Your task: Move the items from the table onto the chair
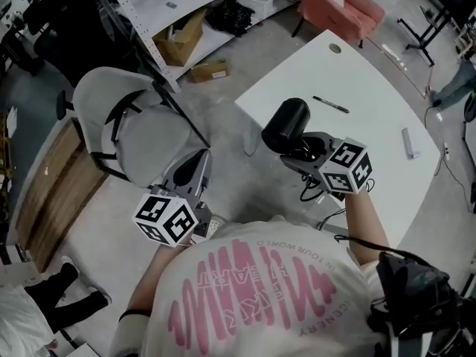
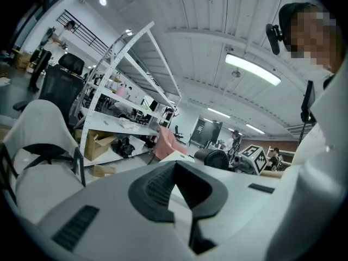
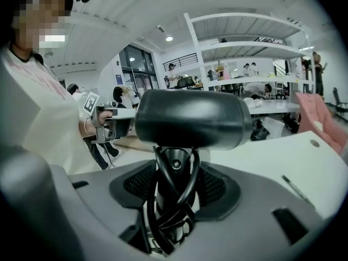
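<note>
A black hair dryer point(image 1: 286, 125) with its cord wound round the handle is held off the white table point(image 1: 372, 73) by my right gripper point(image 1: 301, 151), which is shut on the handle. In the right gripper view the barrel point(image 3: 190, 118) lies crosswise above the jaws point(image 3: 174, 184). My left gripper point(image 1: 195, 166) hovers by the front edge of the grey chair point(image 1: 149, 136), open and empty; its own view point(image 2: 182, 200) shows only table through the gap. A black pen point(image 1: 331, 104) and a small grey stick-shaped item point(image 1: 408, 142) lie on the table.
A white metal shelf point(image 1: 186, 6) with cardboard boxes point(image 1: 182, 43) stands behind the chair. A pink armchair point(image 1: 338, 2) sits past the table's far corner. A wooden panel point(image 1: 56, 192) lies left of the chair. Black cables trail at the table's near edge.
</note>
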`<move>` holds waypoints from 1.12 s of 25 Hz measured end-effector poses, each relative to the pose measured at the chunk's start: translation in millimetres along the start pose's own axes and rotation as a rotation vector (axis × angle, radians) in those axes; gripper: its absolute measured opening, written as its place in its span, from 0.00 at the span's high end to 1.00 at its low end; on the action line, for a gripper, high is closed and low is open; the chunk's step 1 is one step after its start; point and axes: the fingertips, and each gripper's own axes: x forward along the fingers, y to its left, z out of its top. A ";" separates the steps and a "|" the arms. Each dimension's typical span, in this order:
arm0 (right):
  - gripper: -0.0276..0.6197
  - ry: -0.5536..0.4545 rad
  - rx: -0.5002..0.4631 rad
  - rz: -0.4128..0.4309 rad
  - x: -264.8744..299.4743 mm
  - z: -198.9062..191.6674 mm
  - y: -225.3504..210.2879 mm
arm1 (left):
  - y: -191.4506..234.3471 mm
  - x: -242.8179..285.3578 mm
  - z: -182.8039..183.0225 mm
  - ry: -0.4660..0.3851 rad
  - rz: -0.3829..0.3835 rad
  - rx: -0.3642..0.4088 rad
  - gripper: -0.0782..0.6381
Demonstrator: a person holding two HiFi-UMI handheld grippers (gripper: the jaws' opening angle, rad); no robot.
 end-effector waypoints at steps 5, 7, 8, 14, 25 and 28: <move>0.61 -0.032 -0.049 0.092 72.4 51.0 42.1 | 61.8 -43.2 16.1 -0.017 0.072 -0.006 0.88; 0.62 -0.041 -0.068 0.142 104.5 72.1 62.2 | 88.9 -64.9 22.2 -0.033 0.115 -0.026 0.88; 0.62 -0.046 -0.075 0.163 120.2 82.0 71.7 | 101.3 -75.7 24.9 -0.041 0.136 -0.033 0.88; 0.62 -0.076 -0.063 0.244 205.0 124.0 115.2 | 165.8 -135.1 27.0 -0.062 0.234 -0.045 0.88; 0.62 0.010 -0.186 0.379 311.5 160.2 153.7 | 249.0 -200.7 41.3 -0.159 0.420 -0.122 0.88; 0.61 0.026 -0.218 0.411 333.3 169.3 153.2 | 266.8 -210.1 43.2 -0.162 0.463 -0.132 0.88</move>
